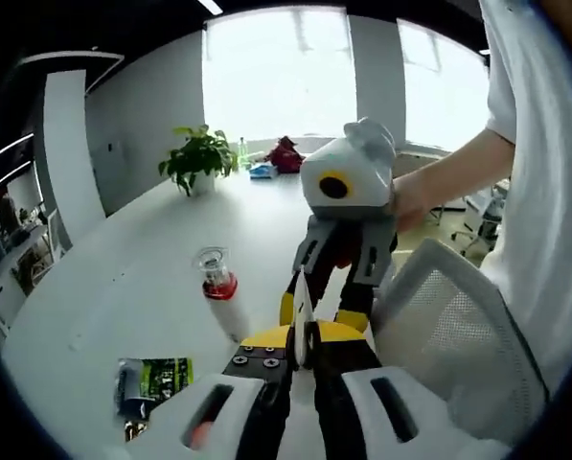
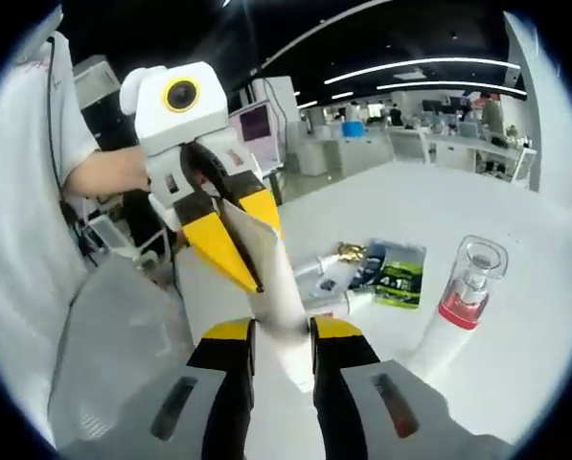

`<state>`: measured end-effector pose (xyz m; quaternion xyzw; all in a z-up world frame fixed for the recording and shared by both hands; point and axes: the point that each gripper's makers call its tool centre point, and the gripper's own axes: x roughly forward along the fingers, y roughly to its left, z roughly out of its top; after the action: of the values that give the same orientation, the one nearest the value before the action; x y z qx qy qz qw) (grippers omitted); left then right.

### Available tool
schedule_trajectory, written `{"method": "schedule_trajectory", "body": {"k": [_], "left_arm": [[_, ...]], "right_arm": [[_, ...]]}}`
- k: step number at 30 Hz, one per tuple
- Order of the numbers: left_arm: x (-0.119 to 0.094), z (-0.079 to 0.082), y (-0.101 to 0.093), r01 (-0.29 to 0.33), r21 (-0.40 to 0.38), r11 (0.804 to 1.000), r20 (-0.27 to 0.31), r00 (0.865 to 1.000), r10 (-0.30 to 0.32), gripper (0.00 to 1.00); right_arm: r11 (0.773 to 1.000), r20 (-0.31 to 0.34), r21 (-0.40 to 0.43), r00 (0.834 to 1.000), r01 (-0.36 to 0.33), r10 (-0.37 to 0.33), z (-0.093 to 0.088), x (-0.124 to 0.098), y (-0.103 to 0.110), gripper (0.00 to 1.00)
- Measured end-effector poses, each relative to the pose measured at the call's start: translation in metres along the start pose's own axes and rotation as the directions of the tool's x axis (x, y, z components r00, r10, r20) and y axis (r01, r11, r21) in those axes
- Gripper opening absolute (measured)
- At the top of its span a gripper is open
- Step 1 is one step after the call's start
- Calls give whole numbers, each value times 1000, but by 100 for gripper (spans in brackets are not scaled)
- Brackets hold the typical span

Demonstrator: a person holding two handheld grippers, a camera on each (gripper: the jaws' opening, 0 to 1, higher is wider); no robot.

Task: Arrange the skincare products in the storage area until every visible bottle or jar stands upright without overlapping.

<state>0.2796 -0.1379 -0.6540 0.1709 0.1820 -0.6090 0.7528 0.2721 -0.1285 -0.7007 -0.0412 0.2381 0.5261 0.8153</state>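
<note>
Right gripper view: white box [image 2: 276,287] held between both grippers above the table [image 2: 535,316].
My right gripper [image 2: 282,331] clamped its lower end, my left gripper [image 2: 230,240] pinched its top, likely steadying it for upright placement. Red-collared bottle [image 2: 458,307] stood upright nearby; green packet [image 2: 399,273] lay flat.
</note>
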Motion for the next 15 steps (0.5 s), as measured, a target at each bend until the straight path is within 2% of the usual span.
{"method": "schedule_trajectory", "body": {"k": [4,9,10,11,15], "left_arm": [[8,-7,7,-12,8,1000,-17,1000,12,11],[15,-21,21,-26,-1,1000,-15,1000,26,11],[16,-14,23,-26,-16,1000,28,999,26,11],[16,-16,24,-28,-19,999,16,999,28,11],[21,-11,32,-41,-10,999,36,998,42,11]], "right_arm": [[999,7,34,999,39,-39,-7,-1,-13,19],[993,8,75,996,90,-91,-17,-3,-28,21],[993,2,76,995,96,-96,-19,-4,-29,21],[991,-8,79,994,106,-106,-22,-6,-31,21],[987,-16,99,992,126,-125,-30,-10,-30,22]]}}
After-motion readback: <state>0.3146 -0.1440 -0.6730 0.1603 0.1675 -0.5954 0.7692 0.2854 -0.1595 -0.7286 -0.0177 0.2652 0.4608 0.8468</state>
